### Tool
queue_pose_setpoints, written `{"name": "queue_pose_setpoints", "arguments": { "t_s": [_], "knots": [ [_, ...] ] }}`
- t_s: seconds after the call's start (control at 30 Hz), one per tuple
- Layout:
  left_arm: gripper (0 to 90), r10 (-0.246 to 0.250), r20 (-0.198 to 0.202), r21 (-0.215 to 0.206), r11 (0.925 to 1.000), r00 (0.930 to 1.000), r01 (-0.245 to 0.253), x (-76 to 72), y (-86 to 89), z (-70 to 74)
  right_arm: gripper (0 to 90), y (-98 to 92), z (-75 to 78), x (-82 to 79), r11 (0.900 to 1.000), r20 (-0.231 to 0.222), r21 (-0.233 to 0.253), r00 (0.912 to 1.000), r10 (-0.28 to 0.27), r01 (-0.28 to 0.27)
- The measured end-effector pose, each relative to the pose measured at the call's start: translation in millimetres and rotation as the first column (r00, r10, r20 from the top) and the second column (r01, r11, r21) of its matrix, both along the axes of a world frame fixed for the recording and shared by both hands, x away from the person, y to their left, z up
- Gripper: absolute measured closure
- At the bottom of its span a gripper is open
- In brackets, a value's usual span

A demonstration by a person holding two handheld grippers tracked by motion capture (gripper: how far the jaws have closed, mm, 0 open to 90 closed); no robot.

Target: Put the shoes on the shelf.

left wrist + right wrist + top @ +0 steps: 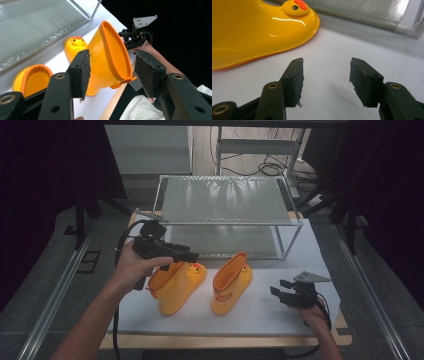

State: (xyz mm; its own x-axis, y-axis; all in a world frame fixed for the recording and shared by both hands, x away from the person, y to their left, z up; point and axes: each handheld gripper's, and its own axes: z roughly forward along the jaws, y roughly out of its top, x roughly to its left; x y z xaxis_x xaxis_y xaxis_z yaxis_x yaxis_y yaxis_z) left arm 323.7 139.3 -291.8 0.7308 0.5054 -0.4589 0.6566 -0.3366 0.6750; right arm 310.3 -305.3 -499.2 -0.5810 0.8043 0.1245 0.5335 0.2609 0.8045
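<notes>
Yellow rubber dominates the white table top (280, 315): two glossy yellow duck-faced rain boots with orange-trimmed cuffs, counted one and two, standing side by side before a single two-tier wire-framed shelf (227, 222). Starting at the left, the left gripper (192, 256) hovers over the left boot (176, 287), jaws spread wide and holding nothing. Its own view looks past the open pads at the orange cuff of the right boot (110, 57), which sits between the pads but farther off, not touched. Moving right, the right boot (231, 284) leans with its long axis running from toe near the table's front edge up toward the shelf. Farthest right, the right gripper (280, 289) rests low, jaws parted and empty, the boot's toe just off to its left. The left hand looks nearer a grab.
</notes>
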Motion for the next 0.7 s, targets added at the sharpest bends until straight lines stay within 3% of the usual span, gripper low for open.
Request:
{"name": "queue_pose_setpoints", "arguments": {
  "t_s": [0.3,0.7],
  "knots": [
    [46.7,-0.033,-0.042,0.008,0.9994,0.9986,0.033,8.7,-15.5,-6.5,44.8,-0.1,-1.0,0.3,1.000,-0.005,-0.006,1.0000,-0.003,0.003],
    [46.8,-0.060,-0.063,0.028,0.9977,0.9962,0.062,18.3,-33.4,-3.4,44.8,0.4,-2.1,0.8,1.000,-0.013,-0.011,0.9999,-0.003,0.003]
  ]
}}
